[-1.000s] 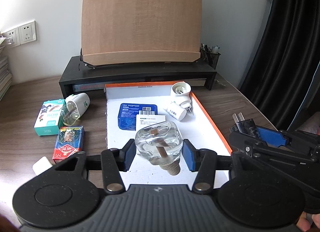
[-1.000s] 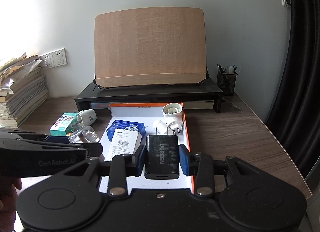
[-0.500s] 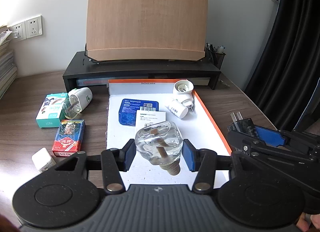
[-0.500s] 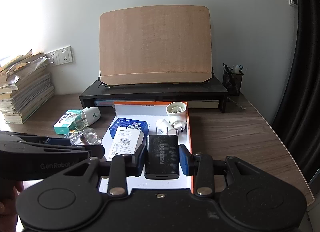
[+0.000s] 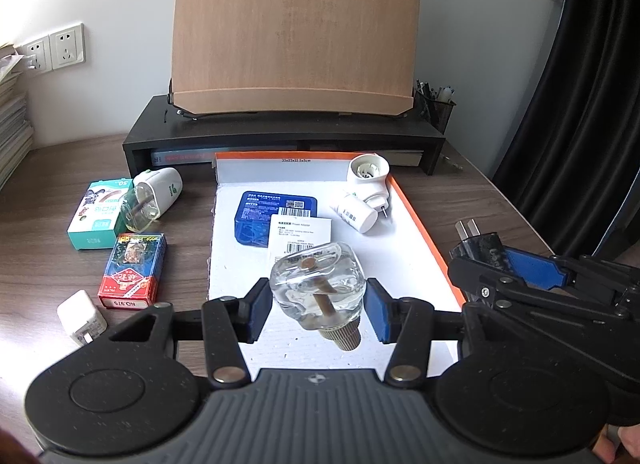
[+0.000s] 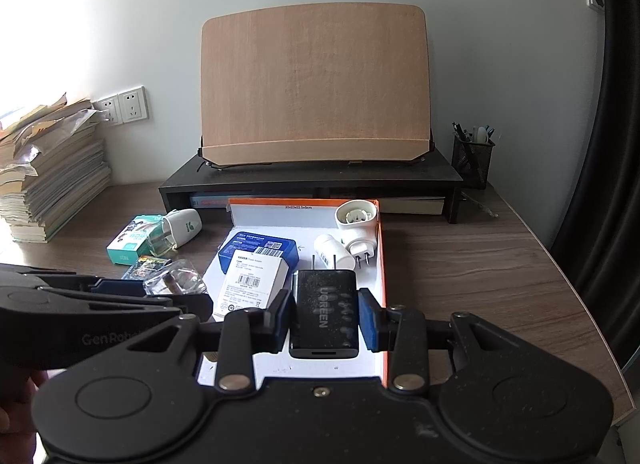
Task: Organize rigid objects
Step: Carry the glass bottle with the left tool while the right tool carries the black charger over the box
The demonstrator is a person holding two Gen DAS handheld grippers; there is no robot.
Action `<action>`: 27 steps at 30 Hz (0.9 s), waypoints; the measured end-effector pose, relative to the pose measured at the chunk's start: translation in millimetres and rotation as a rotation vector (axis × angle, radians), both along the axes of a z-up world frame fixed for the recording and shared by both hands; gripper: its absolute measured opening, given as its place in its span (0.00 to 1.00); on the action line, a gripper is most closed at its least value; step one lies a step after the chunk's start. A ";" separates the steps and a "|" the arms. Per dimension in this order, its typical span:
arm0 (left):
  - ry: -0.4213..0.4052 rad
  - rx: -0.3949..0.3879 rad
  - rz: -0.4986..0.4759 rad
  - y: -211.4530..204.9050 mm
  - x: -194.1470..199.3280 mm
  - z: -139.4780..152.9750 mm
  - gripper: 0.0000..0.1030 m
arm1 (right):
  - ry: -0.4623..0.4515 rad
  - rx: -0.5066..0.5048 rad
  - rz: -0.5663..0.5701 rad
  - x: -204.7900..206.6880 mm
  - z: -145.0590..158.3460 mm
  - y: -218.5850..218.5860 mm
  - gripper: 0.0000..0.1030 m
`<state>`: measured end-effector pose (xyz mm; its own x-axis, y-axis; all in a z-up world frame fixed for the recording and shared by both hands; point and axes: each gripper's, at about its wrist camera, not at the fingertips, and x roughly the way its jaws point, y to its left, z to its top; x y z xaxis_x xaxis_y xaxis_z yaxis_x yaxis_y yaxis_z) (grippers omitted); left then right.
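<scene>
My left fingers point(image 5: 318, 310) clamp a clear glass bottle point(image 5: 316, 284), cap toward me, above the near end of the white tray point(image 5: 400, 248). My right fingers point(image 6: 325, 314) pinch a black charger point(image 6: 325, 310) over the tray's near right corner. Only the left view shows the small white adapter point(image 5: 80, 320) on the bench point(image 5: 40, 264) at near left; only the right view shows the paper stack point(image 6: 48, 180) at far left.

Clear glossy glass bottle point(image 5: 317, 288), matt black plastic charger point(image 6: 325, 310), wood-grain desk point(image 6: 480, 276)
</scene>
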<state>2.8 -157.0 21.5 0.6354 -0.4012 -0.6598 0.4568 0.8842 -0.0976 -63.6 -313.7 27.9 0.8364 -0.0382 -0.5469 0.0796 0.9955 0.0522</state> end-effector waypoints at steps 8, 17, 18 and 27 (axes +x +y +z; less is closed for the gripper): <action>0.008 0.008 0.007 -0.4 7.2 -3.2 0.49 | 0.003 0.006 0.003 9.9 -2.3 -1.1 0.43; 0.021 0.017 0.007 -1.9 15.1 -7.0 0.49 | 0.016 0.002 0.007 21.8 -5.2 0.6 0.43; 0.023 0.017 0.007 -2.2 15.8 -7.5 0.49 | 0.018 0.001 0.006 23.2 -5.6 0.6 0.43; 0.045 0.015 0.010 -3.0 23.6 -11.0 0.49 | 0.033 -0.003 0.001 32.4 -7.6 -0.3 0.43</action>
